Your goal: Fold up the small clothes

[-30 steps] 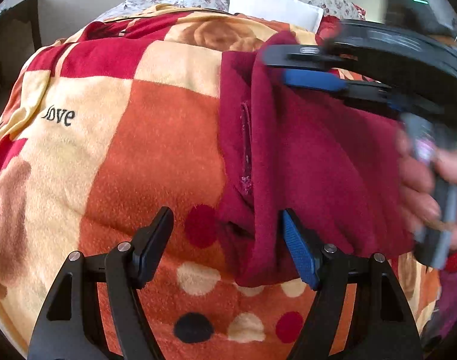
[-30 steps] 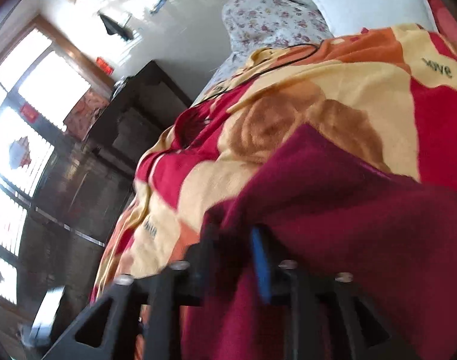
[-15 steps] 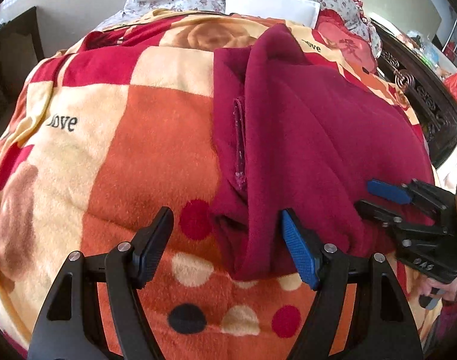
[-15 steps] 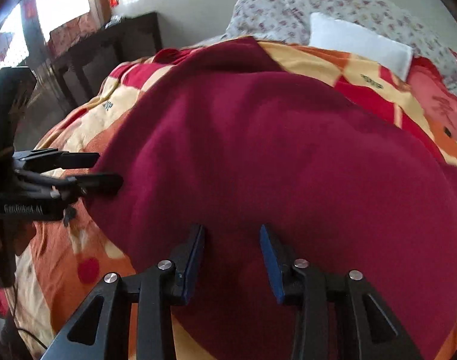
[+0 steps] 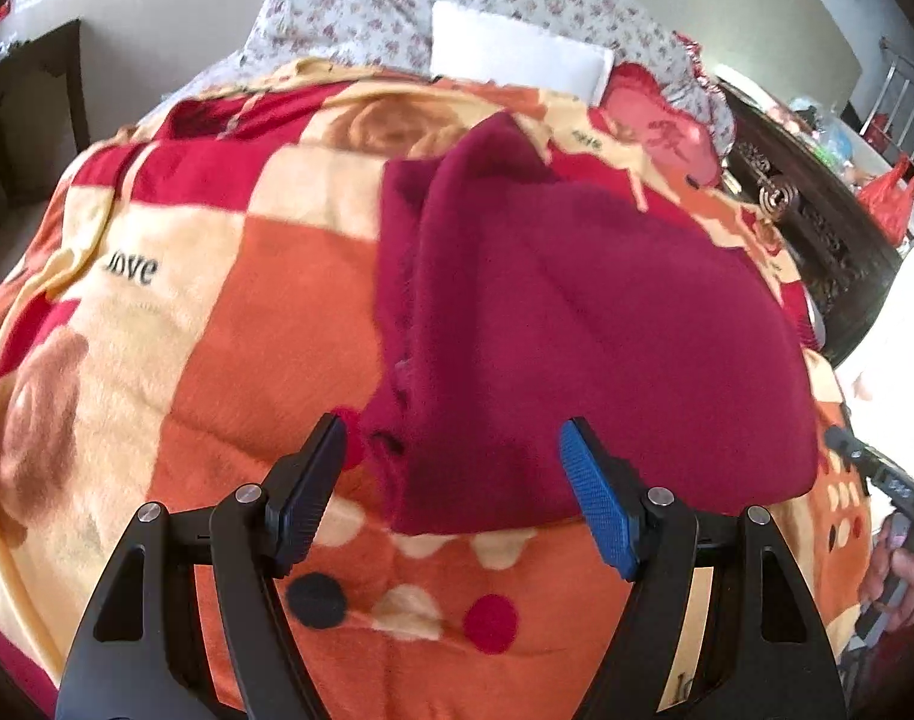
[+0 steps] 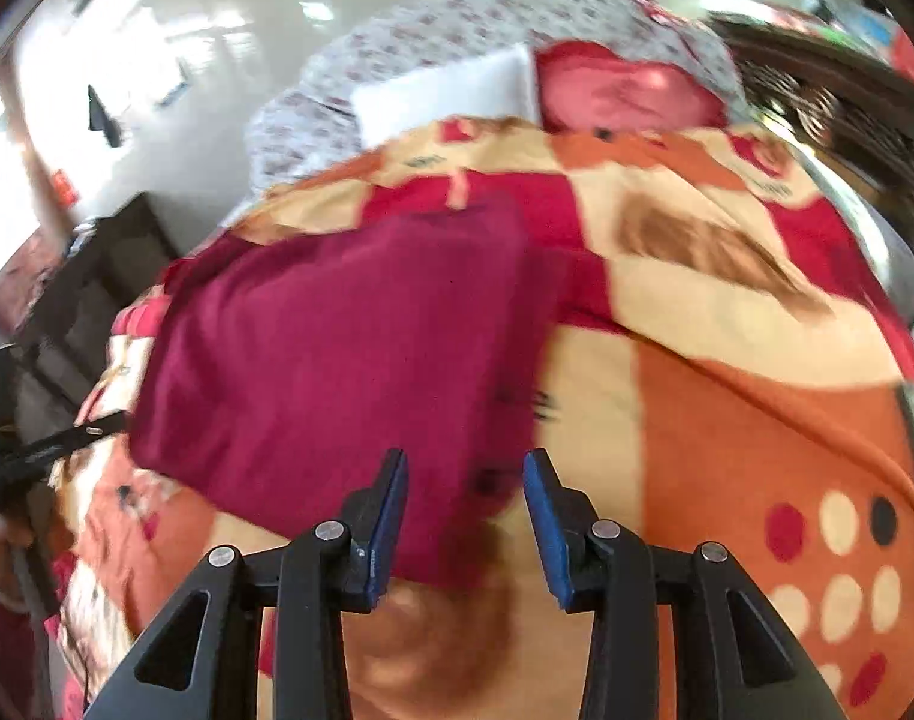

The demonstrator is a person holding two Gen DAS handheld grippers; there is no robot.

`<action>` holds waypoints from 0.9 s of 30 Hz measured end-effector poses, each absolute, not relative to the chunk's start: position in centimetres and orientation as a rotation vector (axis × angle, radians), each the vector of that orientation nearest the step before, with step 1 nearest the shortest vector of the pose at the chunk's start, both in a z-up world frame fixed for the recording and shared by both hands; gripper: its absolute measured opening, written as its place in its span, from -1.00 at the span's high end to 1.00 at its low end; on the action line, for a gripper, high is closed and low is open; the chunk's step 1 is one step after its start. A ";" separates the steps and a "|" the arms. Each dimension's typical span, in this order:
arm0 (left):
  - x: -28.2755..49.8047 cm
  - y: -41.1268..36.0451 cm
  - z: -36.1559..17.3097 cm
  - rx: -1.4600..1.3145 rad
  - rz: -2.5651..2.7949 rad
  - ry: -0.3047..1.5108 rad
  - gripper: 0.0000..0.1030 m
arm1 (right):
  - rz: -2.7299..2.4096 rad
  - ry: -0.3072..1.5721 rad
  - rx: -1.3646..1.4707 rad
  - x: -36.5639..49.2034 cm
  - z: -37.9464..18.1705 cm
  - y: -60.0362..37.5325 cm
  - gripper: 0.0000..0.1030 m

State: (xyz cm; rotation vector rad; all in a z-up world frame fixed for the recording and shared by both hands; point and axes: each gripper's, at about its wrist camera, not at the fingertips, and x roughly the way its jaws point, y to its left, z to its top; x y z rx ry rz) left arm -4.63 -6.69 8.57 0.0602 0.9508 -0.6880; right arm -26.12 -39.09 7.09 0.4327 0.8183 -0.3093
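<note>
the blanket [image 5: 175, 360] (a plush patchwork of orange, cream and red squares with dots along its near edge) covers the bed and carries everything. on it, right of the middle and reaching almost to the near edge, lies the maroon garment [image 5: 577, 324], a soft fleece piece already doubled over into a rough rectangle. its long axis runs from the near edge of the blanket away toward the pillows [image 5: 517, 54] at the head of the bed. its left side shows stacked layers and a dark seam or zip line, its right side is a smooth rounded fold, and its top surface is fairly flat with a shallow crease.

the left gripper [image 5: 451, 492] hovers over the garment's near left corner, jaws wide apart, with cloth seen between the fingers but not pinched. the right gripper [image 6: 464, 519] sits over the near right corner, jaws partly apart and holding nothing, the hem just ahead of its tips. both hands are about equally close to the near hem, so a fold of the near end away toward the far end looks the likely next move.
</note>
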 end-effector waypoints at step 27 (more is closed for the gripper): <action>-5.7 -8.9 6.0 0.150 -0.662 1.024 -0.44 | -0.346 0.858 0.434 -28.4 5.5 -40.1 1.00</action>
